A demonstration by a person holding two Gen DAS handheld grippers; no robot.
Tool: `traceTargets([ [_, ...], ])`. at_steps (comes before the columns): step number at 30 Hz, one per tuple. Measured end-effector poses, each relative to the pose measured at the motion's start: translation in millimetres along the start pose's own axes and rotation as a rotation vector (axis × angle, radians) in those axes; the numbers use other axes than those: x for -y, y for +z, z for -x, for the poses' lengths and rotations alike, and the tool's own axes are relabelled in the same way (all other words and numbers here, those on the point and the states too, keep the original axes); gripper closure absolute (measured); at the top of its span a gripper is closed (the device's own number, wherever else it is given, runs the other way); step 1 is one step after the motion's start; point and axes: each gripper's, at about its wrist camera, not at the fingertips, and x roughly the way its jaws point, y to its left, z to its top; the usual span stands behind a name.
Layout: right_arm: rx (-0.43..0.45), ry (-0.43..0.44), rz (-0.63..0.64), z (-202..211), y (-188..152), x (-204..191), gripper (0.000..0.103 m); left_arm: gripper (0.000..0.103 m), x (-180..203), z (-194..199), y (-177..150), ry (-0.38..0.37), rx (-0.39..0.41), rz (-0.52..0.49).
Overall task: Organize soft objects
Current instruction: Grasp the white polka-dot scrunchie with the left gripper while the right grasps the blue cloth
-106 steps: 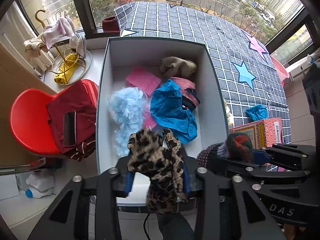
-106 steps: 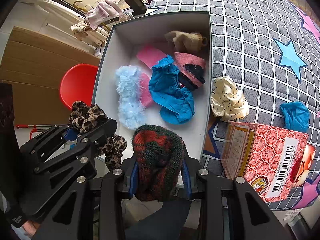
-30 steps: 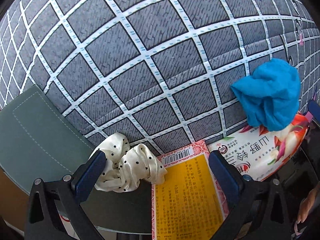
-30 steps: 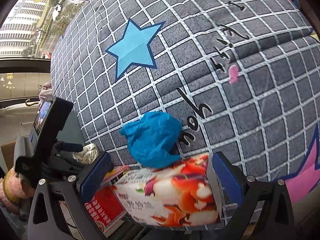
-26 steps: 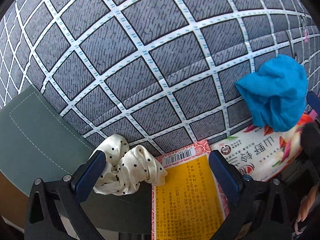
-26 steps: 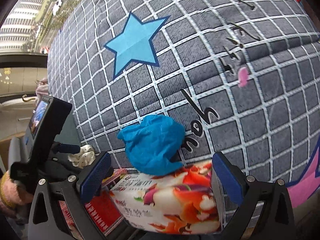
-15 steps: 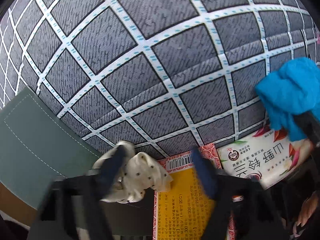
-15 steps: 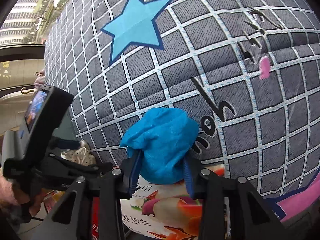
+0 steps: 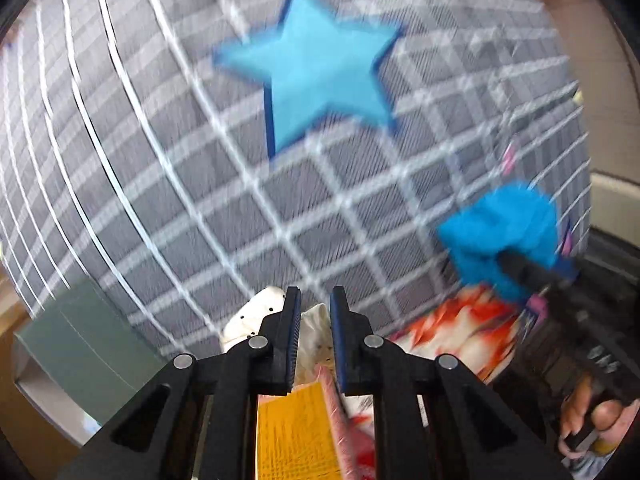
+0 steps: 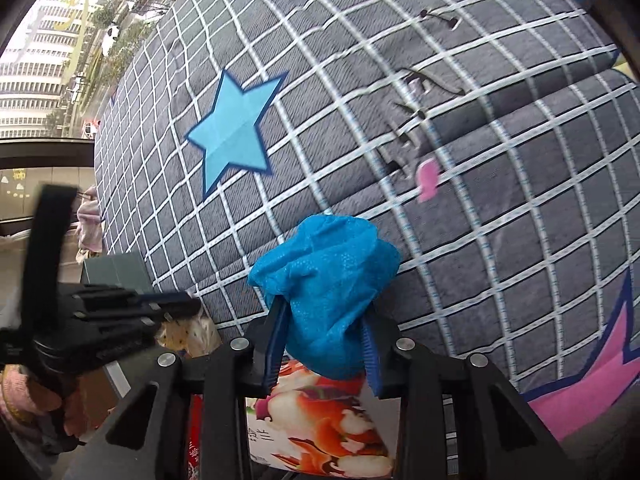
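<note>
Both grippers have picked up a soft thing from the checked bedspread.

The left gripper [image 9: 312,316] has its jaws closed on the cream dotted cloth [image 9: 256,320], which bulges out on both sides of the fingers, near the lower edge of the grey checked bedspread [image 9: 168,132], just beside the grey-green box [image 9: 76,352]. The right gripper [image 10: 324,344] is clamped on the blue crumpled cloth [image 10: 328,276], held above the printed carton [image 10: 324,428] that lies at the same edge of the bedspread. Each cloth is pinched in its middle, so it hangs as one bundle. Probably both are meant to be carried to the box, where soft things belong. The left view is blurred.
</note>
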Motion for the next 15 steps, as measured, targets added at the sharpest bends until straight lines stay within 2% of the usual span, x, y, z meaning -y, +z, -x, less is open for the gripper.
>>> traceTargets([
  [2, 0.008, -0.001, -0.007, 3.2, 1.7, 2.1, 0.068, 0.079, 1.7, 11.8, 3.9, -0.029, 0.028, 0.009],
  [4, 0.009, 0.015, -0.011, 6.9, 2.9, 5.0, 0.068, 0.038, 0.9, 17.0, 4.5, -0.044, 0.021, 0.005],
  [6, 0.009, 0.037, -0.012, 10.1, 3.3, 6.9, 0.068, 0.025, -2.1, 16.3, -0.2, 0.005, 0.016, -0.012],
  [7, 0.004, 0.051, -0.009, 9.7, 3.1, 5.9, 0.067, 0.025, -5.1, 16.1, -0.1, 0.014, 0.006, -0.006],
  [8, -0.001, 0.053, -0.006, 8.5, 3.1, 4.4, 0.054, 0.025, -11.1, 13.6, -1.6, 0.019, -0.01, 0.008],
  [10, 0.002, 0.034, 0.013, 7.5, 1.2, 0.6, 0.038, 0.025, -25.2, -5.8, -13.8, 0.029, -0.033, 0.036],
  [15, 0.005, -0.03, 0.068, -0.5, 0.0, -7.4, 0.038, 0.025, -21.3, -31.5, -24.8, 0.008, -0.107, 0.067],
])
